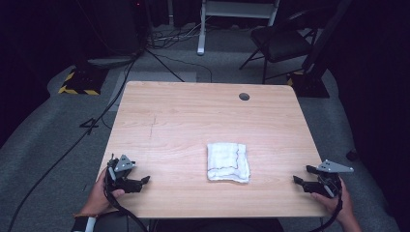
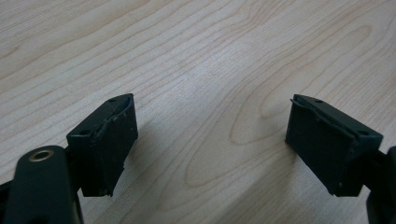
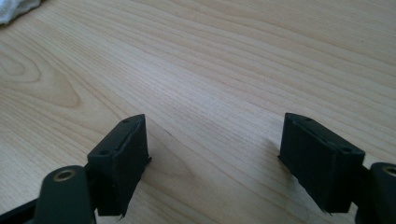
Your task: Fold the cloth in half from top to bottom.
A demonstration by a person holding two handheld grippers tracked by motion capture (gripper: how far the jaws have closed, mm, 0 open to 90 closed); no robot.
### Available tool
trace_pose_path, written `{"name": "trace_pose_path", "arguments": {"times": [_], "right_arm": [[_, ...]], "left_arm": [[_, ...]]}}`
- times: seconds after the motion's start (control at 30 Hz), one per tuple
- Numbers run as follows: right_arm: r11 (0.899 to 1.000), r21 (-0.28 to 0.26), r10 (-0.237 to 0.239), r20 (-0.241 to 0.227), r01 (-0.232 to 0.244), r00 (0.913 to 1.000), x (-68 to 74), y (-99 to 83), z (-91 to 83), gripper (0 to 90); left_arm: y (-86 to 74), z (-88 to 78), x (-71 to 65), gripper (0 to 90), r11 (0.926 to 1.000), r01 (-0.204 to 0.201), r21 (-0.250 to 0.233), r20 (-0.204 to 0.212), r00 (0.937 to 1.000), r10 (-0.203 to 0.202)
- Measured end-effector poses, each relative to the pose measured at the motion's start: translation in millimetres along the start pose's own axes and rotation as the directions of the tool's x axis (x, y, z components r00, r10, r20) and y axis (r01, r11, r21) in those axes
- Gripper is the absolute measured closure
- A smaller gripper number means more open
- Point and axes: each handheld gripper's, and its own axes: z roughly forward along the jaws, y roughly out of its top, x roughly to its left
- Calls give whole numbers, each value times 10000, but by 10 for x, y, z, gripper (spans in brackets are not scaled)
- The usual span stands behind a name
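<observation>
White cloth [image 1: 228, 162] folded, mid-table [image 1: 193, 116] | both tongs agape, empty

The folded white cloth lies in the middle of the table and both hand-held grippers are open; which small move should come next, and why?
Probably bring the right hand-held gripper toward the folded white cloth. Its jaws stand wide apart over bare table, and the cloth's corner already shows at the top left of the right gripper view. The left hand-held gripper is also open, near the table's left edge.

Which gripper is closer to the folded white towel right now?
Right, narrowly. The right gripper sits off the white towel's right side near the table edge; the left gripper sits farther off its left side. Neither touches it.
</observation>
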Motion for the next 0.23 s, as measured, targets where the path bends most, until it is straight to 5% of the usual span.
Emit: {"name": "trace_pose_path", "arguments": {"times": [0.23], "right_arm": [[10000,-11,21,-18,-21,10000,-4,2,1,243]], "left_arm": [[1,-1,0,169,10000,-19,17,-19,10000,19]]}}
